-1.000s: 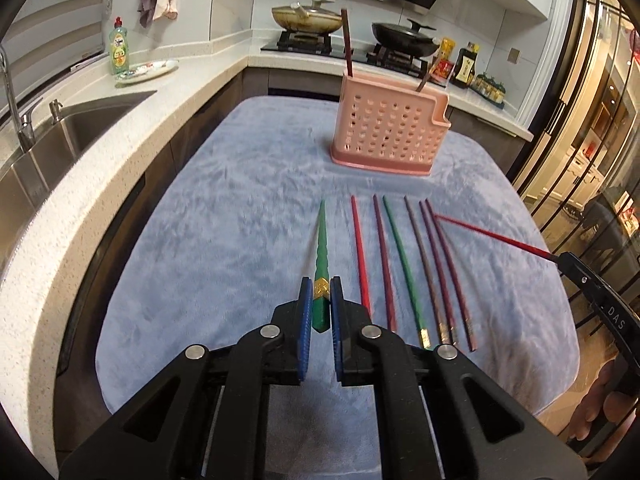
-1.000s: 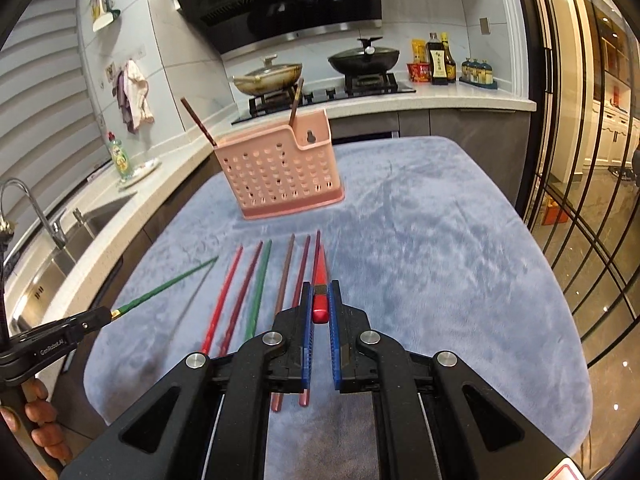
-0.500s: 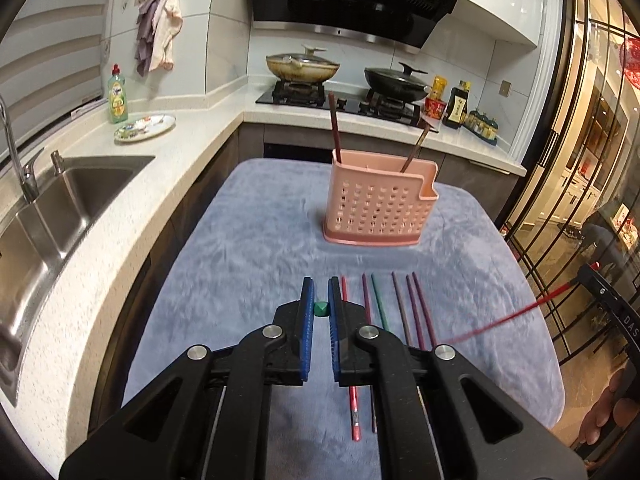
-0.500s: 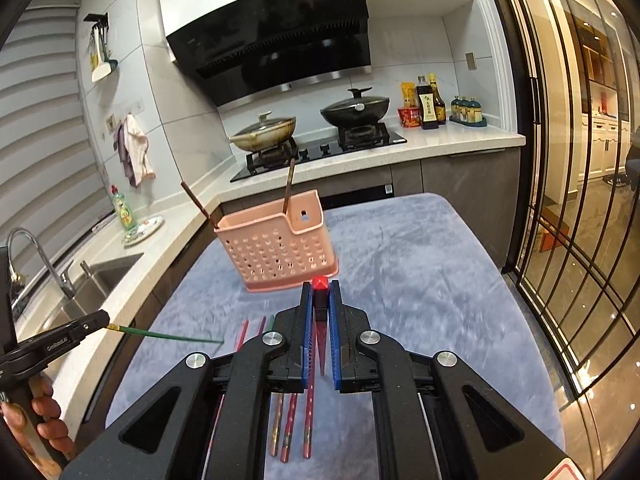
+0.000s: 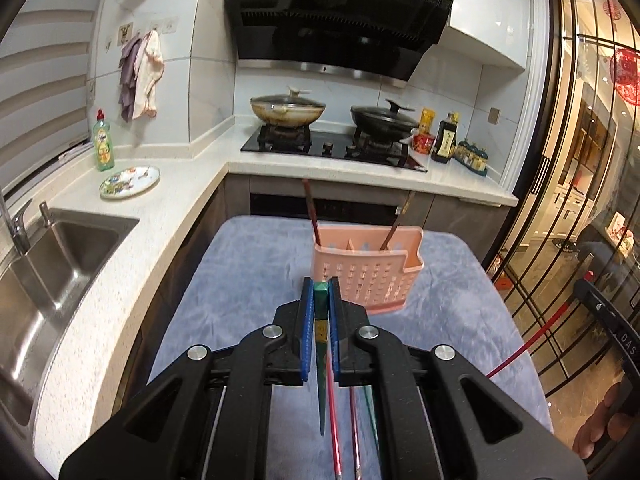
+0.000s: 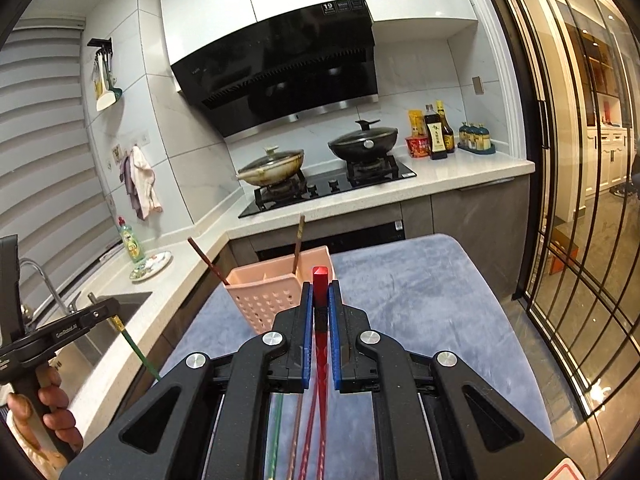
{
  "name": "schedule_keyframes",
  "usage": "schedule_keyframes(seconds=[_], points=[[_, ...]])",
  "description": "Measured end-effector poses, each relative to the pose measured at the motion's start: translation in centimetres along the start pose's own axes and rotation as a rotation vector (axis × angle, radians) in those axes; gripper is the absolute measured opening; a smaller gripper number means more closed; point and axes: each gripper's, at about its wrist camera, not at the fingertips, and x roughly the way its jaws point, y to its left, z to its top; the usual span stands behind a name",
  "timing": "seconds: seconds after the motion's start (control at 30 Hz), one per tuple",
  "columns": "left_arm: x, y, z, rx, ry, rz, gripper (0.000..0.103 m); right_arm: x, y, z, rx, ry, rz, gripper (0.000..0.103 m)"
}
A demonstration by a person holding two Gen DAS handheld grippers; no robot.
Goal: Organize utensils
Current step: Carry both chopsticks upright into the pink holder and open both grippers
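Both grippers clamp chopsticks, left a green one, right a red one, tips hanging down (holder lies ahead, left closer).

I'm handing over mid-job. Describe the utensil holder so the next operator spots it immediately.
Start at the black stove with two pans on the back counter; in front of it is a table with a grey-blue cloth. On its far half stands the pink holder, a perforated plastic basket with two dark chopsticks sticking up, the only upright container there.
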Motion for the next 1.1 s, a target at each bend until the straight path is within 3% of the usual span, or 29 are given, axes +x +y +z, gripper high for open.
schedule_keyframes(seconds=[0.33,0.53,0.73,1.1], points=[[0.4,-1.8,9.7,-0.006,-0.191,-0.02,0.007,5.4,2.1,8.5,0.037,-0.097,0.078,0.007],[2.8,-2.4,14.2,-0.008,-0.265,0.0,0.007,9.6,3.1,12.6,0.062,-0.137,0.094,0.007],[7.5,-1.9,14.8,-0.012,-0.239,0.023,0.007,13.9,3.3,12.9,0.075,-0.116,0.089,0.007],[13.8,-0.6,11.4,-0.029,-0.129,0.026,0.007,19.6,2.6,8.5,0.061,-0.005,0.059,0.007]])
